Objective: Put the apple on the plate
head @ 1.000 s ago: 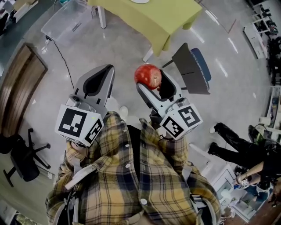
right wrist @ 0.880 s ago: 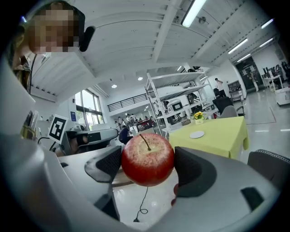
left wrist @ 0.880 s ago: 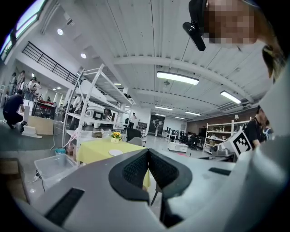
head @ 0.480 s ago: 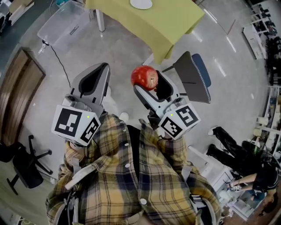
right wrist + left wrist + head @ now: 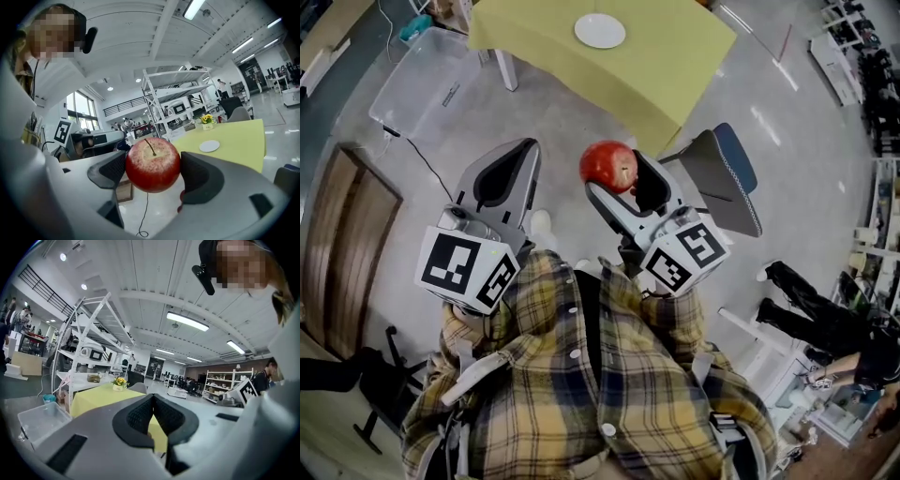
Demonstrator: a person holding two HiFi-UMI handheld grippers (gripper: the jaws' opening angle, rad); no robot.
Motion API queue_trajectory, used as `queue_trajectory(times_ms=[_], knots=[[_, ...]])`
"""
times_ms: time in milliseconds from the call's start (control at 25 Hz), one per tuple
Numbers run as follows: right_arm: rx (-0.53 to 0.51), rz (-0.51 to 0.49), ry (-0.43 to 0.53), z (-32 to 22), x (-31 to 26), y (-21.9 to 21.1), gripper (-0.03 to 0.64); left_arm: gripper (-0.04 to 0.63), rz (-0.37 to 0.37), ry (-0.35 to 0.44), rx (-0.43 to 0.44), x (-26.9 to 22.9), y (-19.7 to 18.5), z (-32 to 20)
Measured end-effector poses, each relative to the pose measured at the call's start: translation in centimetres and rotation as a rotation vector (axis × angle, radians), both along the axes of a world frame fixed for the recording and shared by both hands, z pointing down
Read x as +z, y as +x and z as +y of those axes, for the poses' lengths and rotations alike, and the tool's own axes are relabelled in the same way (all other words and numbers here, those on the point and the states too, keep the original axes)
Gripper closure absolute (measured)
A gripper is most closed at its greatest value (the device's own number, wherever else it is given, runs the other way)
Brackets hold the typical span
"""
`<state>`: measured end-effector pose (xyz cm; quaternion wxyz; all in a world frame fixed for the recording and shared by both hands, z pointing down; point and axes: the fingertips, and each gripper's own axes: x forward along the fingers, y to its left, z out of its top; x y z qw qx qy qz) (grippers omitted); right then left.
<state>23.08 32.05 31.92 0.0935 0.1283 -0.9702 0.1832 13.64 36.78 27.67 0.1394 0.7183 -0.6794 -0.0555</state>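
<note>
While the fingers of the right gripper pinch the apple at its widest middle, stem up, it looks firm yet smooth (so perhaps slippery), the plate lies far beyond them, and the fingers of the left gripper meet, empty.

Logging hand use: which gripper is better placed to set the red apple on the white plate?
Right: the right gripper clamps the round red apple, facing the round white plate; the left gripper is shut, empty.

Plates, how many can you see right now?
1. The plate lies on the yellow table, ahead of the apple held in the right claw. The shelves could hide more.
</note>
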Motion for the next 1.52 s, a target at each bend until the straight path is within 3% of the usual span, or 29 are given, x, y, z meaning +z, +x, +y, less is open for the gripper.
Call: queue_trajectory(times_ms=[360, 560, 1000, 1240, 1520], knots=[[0.097, 0.037, -0.027, -2.7, 0.6, -4.1, 0.261, 0.588, 0.047, -0.046, 0.052, 1.2, -5.6, -2.1], [0.132, 0.052, -0.05, -4.7, 1.4, -4.5, 0.261, 0.588, 0.07, -0.067, 0.062, 2.3, -6.8, -4.1], [0.11, 0.032, -0.063, -14.0, 1.5, -6.8, 0.261, 0.588, 0.066, -0.063, 0.02, 2.1, -9.4, -12.1], [0.086, 0.001, -0.041, -20.0, -0.3, -5.6, 0.261, 0.588, 0.053, -0.045, -0.001, 1.0, -8.3, -17.6], [0.089, -0.059, -0.026, -25.0, -1.2, -5.4, 0.261, 0.588, -0.012, -0.01, -0.007, -0.9, -7.7, -21.9]])
